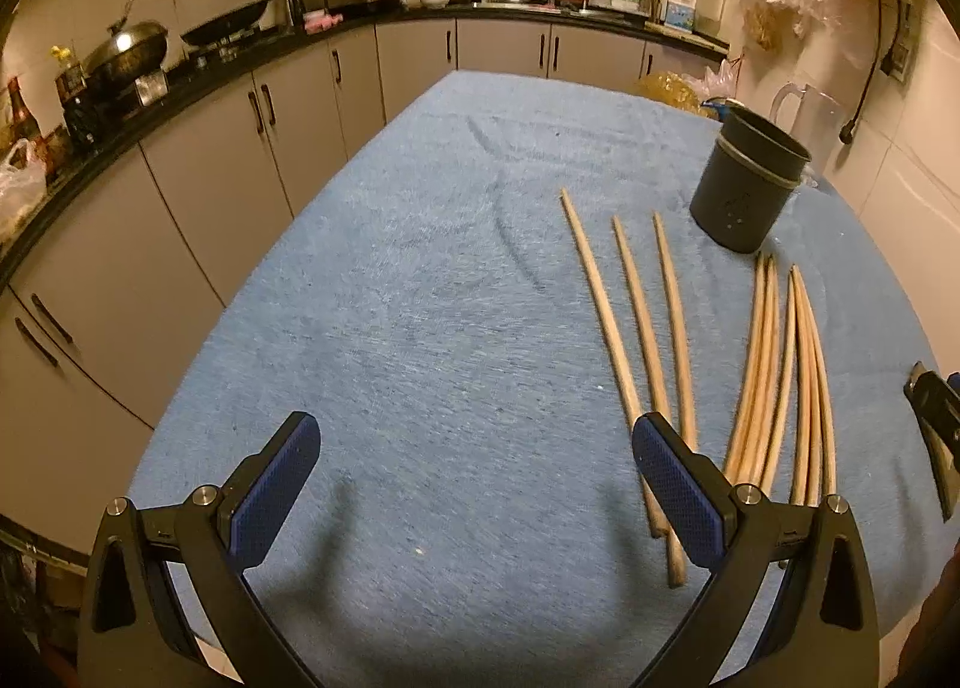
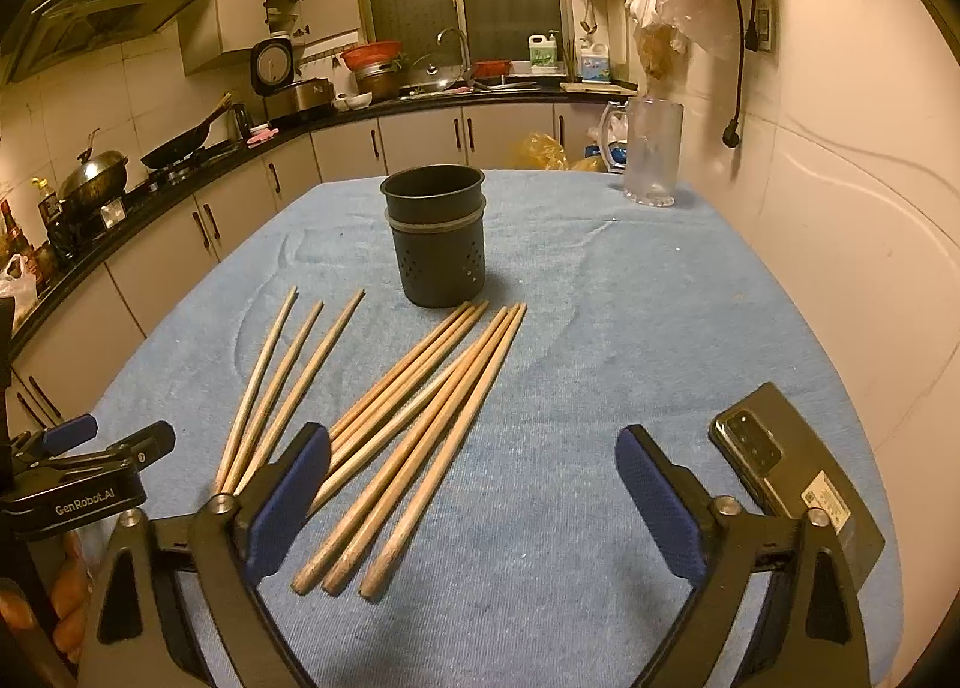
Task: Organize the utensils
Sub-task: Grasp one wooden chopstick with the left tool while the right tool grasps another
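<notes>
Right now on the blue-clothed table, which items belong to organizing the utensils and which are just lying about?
Job items:
- loose wooden chopsticks lying flat
- dark perforated metal utensil holder, upright
- open left gripper and right gripper, holding nothing

Lying about:
- black smartphone, face down
- clear glass mug

The chopsticks [image 2: 420, 424] look like bare matt wood. The cloth [image 2: 600, 328] is rough and napped. The holder [image 2: 438, 244] is matt dark metal or plastic.
</notes>
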